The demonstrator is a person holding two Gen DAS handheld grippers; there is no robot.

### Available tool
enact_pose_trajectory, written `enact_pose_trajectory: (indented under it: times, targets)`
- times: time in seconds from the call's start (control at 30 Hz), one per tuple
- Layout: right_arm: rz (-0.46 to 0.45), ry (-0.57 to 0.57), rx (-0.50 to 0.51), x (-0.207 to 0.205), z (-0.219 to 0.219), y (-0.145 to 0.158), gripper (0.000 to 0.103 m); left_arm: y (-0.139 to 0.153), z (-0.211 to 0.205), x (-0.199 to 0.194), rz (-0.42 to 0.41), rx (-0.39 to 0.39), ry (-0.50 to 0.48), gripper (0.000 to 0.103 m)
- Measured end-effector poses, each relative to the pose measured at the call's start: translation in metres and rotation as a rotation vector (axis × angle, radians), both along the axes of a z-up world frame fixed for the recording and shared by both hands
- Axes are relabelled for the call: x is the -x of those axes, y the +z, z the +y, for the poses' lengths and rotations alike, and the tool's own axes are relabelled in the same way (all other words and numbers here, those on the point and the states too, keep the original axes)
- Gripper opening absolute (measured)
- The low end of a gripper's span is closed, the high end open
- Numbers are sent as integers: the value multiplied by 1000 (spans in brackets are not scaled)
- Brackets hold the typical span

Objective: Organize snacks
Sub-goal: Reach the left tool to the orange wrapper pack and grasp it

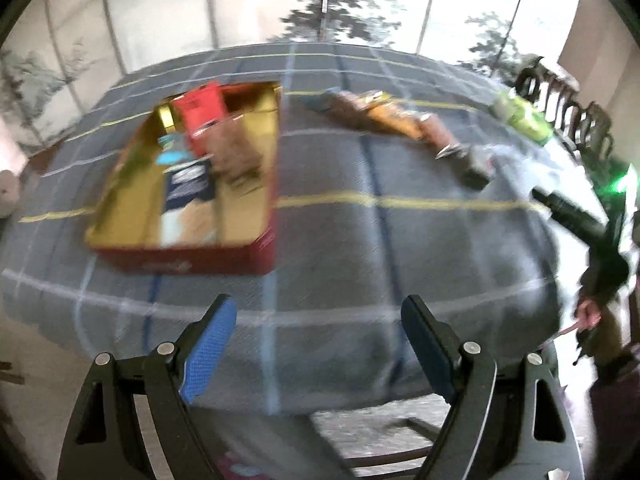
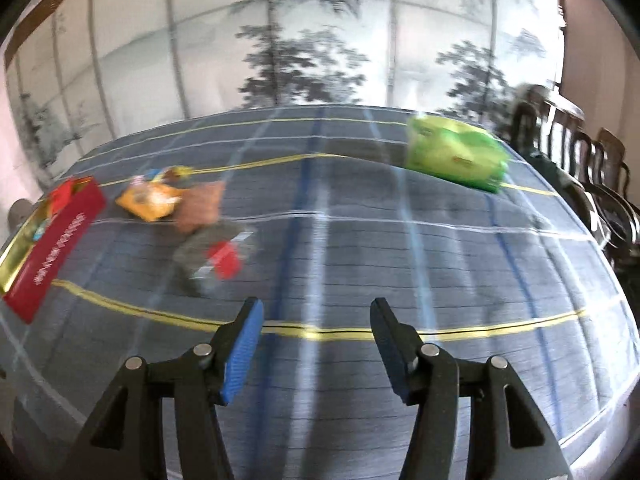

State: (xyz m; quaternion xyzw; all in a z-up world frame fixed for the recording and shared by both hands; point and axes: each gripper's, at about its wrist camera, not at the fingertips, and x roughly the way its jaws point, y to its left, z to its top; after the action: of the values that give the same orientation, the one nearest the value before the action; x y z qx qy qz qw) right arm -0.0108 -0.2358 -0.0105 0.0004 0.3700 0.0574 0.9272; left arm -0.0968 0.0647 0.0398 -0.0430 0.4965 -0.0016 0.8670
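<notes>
A red tin [image 1: 192, 266] with a gold inside stands on the grey checked cloth, left of centre in the left wrist view. In it lie a red packet [image 1: 202, 114], a brown packet [image 1: 236, 156] and a blue-and-white packet [image 1: 188, 200]. My left gripper [image 1: 319, 302] hangs open over the table's near edge, with nothing between its jaws. In the right wrist view the tin [image 2: 60, 248] sits at the far left. Beside it lie an orange packet [image 2: 150, 200], a brown packet [image 2: 200, 208] and a dark packet with a red patch [image 2: 216, 258]. My right gripper [image 2: 317, 303] is open and empty above bare cloth.
A green bag [image 2: 454, 156] lies at the table's far right, near dark wooden chairs [image 2: 592, 184]. A painted screen with trees stands behind the table. In the left wrist view a black tool [image 1: 576, 220] and a person's hand [image 1: 588, 316] show at the right edge. Both views are blurred.
</notes>
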Motion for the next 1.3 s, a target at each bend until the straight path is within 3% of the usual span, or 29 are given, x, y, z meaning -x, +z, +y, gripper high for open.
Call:
enact_pose_trajectory:
  times: [0.27, 0.4, 0.6, 0.9, 0.97, 1.13, 1.2, 1.3]
  targets:
    - [10, -16, -91, -4, -32, -20, 60, 7, -24, -96, 40, 218, -7, 85]
    - [-13, 25, -110, 4, -38, -27, 62, -12, -18, -159, 101, 400, 104, 84]
    - [-16, 56, -181, 7, -47, -27, 64, -45, -15, -221, 181, 494, 250, 84]
    - [-5, 76, -303, 5, -60, -28, 68, -59, -21, -260, 189, 472, 353, 83]
    - [-5, 78, -314, 5, -61, -28, 69, -64, -20, -262, 194, 512, 392, 72]
    - [-3, 82, -342, 4, -63, -29, 70, -64, -14, -257, 161, 552, 469, 72]
    - [-3, 81, -359, 4, -65, -29, 70, -64, -16, -257, 165, 532, 473, 67]
    - [-2, 80, -366, 3, -66, -29, 70, -64, -21, -258, 199, 507, 459, 49]
